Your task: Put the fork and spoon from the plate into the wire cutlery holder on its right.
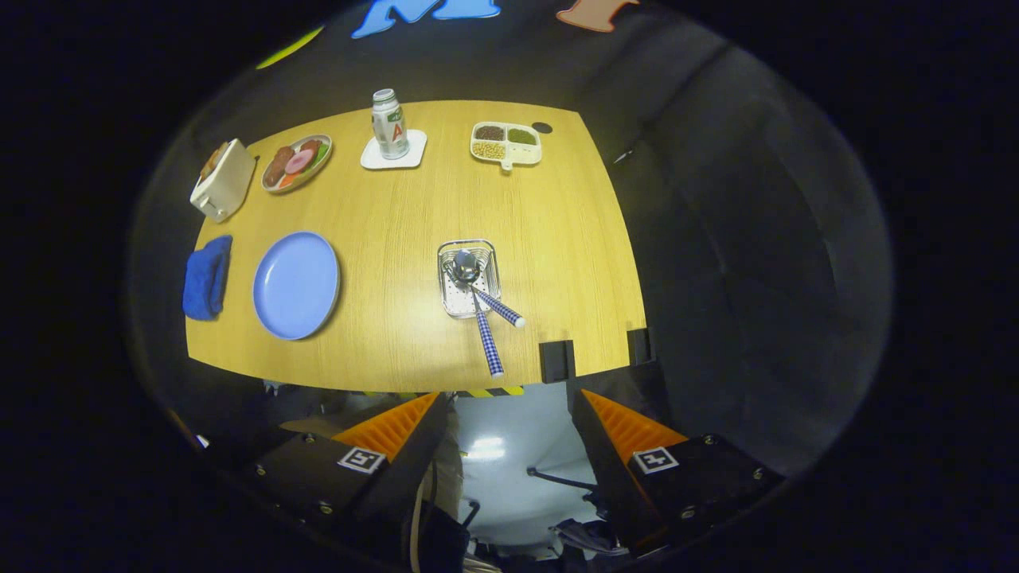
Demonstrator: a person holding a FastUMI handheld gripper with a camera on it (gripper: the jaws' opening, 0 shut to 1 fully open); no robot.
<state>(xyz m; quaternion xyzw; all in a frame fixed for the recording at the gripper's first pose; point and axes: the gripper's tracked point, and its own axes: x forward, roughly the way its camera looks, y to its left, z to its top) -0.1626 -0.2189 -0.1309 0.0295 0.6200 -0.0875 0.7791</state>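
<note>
I look down on a wooden table from high above. The wire cutlery holder stands on it, with two utensils inside. The spoon has its bowl down in the holder and its checked handle sticks out toward me. The fork leans beside it, its checked handle angled to the right. The blue plate lies bare to the holder's left. My gripper hangs open well short of the table edge, with nothing between its fingers.
A blue cloth lies left of the plate. Along the far side stand a toaster, a dish of food, a bottle on a white coaster and a divided tray of beans. Pale floor shows between the fingers.
</note>
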